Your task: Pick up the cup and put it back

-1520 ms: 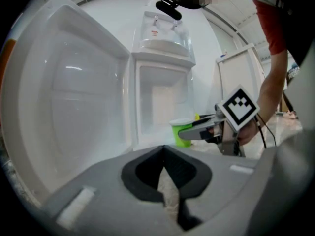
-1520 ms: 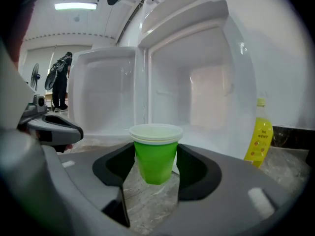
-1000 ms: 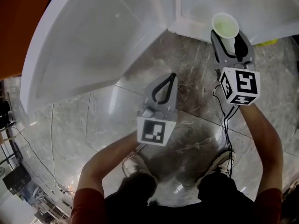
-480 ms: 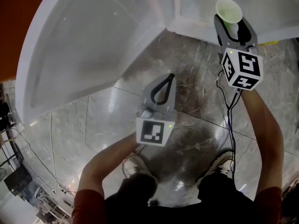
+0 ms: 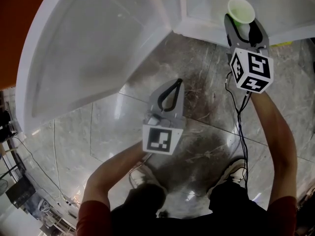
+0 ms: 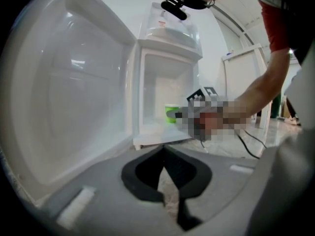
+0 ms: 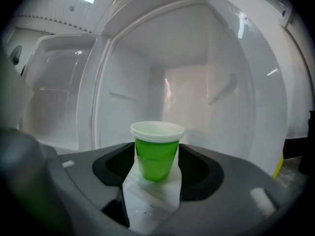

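While the cup [image 7: 156, 151] stands upright between the jaws of the right hand-held gripper [image 5: 244, 29], its long axis runs straight up and its open mouth faces up. That gripper is clenched on its green sides just below the white rim. The cup lies dead ahead of the gripper, at the mouth of the small fridge [image 7: 206, 82], low over the fridge's white floor. Whether its base touches that floor I cannot tell. Putting it back looks like a short push forward and a little down, and it falls to the right hand.

The left hand-held gripper [image 5: 171, 91] is closed with nothing in it. It hangs over the stone floor [image 5: 206, 68], well apart from the cup, beside the open door [image 5: 98, 43].

The cup shows no print. The cube [image 5: 252, 71] on the right gripper shows only black-and-white marker squares. In the left gripper view, a label above the fridge is too small to read.
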`<state>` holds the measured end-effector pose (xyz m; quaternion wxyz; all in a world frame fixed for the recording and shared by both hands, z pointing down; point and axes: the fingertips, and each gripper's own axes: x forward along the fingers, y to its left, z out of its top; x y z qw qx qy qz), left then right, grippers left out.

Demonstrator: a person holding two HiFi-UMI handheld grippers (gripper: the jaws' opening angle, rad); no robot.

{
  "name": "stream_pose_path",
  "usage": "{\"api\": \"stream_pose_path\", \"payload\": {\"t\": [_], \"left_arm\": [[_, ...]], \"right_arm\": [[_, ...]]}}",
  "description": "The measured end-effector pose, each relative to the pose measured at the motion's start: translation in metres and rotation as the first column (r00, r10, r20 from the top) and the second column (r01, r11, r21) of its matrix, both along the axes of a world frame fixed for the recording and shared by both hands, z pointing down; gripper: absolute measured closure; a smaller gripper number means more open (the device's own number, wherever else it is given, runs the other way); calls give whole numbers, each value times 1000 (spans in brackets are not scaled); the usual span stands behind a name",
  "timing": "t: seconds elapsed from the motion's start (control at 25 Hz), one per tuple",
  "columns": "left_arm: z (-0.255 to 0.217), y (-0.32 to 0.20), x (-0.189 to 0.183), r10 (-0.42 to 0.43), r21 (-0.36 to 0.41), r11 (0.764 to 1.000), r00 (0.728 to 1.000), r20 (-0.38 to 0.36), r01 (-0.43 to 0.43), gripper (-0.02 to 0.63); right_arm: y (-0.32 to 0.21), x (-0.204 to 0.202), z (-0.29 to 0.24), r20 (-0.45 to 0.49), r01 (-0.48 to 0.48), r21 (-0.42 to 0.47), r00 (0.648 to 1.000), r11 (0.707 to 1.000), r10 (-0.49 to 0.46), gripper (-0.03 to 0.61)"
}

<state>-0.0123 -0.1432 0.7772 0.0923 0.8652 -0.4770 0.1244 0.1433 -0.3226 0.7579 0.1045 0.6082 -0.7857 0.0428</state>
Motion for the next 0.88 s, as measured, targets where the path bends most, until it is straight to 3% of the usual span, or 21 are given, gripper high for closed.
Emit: {"api": "stream_pose_path", "payload": {"t": [0.32, 0.88], "left_arm": [[-4, 2, -1, -5, 0, 1000, 1000, 1, 5, 613], [-30, 7, -3, -10, 56, 998, 1000, 15, 9, 614]], "right_arm": [[8, 2, 6, 32, 1, -50, 999, 999, 1, 291], [70, -10, -1, 18, 94, -62, 996, 994, -93, 290]]}}
